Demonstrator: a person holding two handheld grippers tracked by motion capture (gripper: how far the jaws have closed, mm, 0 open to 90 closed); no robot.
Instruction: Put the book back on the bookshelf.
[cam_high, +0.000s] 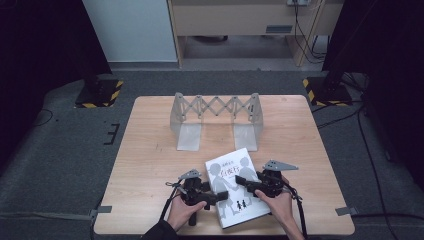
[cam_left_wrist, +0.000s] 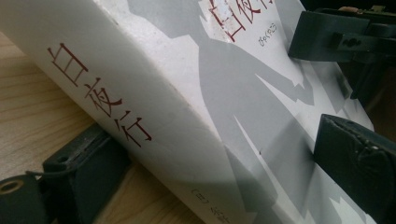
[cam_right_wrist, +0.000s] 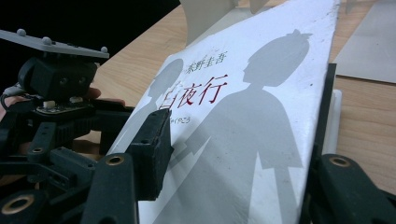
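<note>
**On the near edge of the table, two grippers clamp one book**

Across the light wooden table (cam_high: 150, 150), a grey metal folding rack (cam_high: 216, 120) stands well beyond the white paperback book with grey silhouettes (cam_high: 235, 187). Left black gripper (cam_high: 212, 196) has its jaws closed over the book's spine side, one under, one on the cover. Right black gripper (cam_high: 241, 181) likewise clamps the book's opposite edge.

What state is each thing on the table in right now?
Book: closed, cover up, near table edge.
Expanding rack: upright, empty, stretched open.
Left gripper: jaws around the book's spine edge.
Right gripper: jaws around the book's opposite edge.
Table: bare wood.
</note>
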